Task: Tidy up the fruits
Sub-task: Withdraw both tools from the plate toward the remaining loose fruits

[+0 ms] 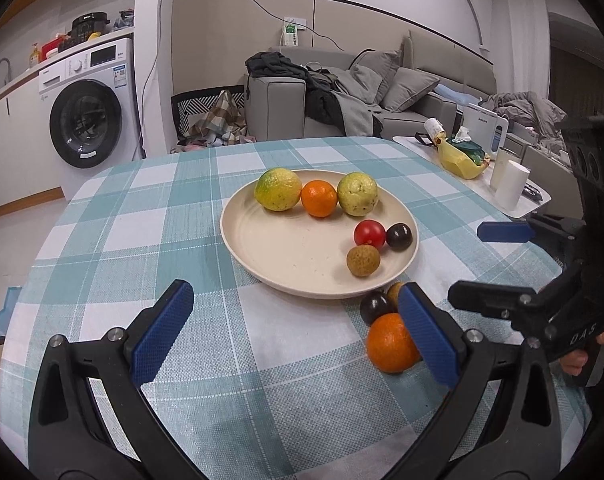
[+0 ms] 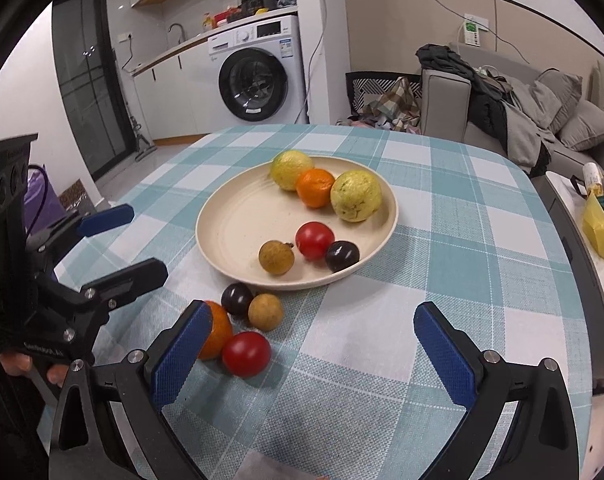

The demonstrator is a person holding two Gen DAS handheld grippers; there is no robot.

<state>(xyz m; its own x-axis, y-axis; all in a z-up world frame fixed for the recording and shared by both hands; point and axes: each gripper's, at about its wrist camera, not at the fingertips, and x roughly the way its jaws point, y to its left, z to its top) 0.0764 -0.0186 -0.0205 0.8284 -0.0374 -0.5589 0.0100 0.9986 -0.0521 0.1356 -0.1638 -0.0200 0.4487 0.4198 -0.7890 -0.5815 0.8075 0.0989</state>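
The left gripper [image 1: 298, 328] hovers low over the checked tablecloth [image 1: 162, 216], jaws spread wide and empty; its right finger pad [image 1: 427, 334] stands just in front of a loose orange [image 1: 389, 344]. The right gripper [image 2: 313, 344] is likewise agape and holds nothing. Beside its left pad lie four loose fruits: that orange, a red tomato [image 2: 246, 353], a dark plum [image 2: 237, 299] and a brown longan [image 2: 265, 311], clustered just outside the cream plate [image 2: 230, 216]. On the plate sit two yellow-green citrus fruits, an orange, a tomato, a plum and a longan.
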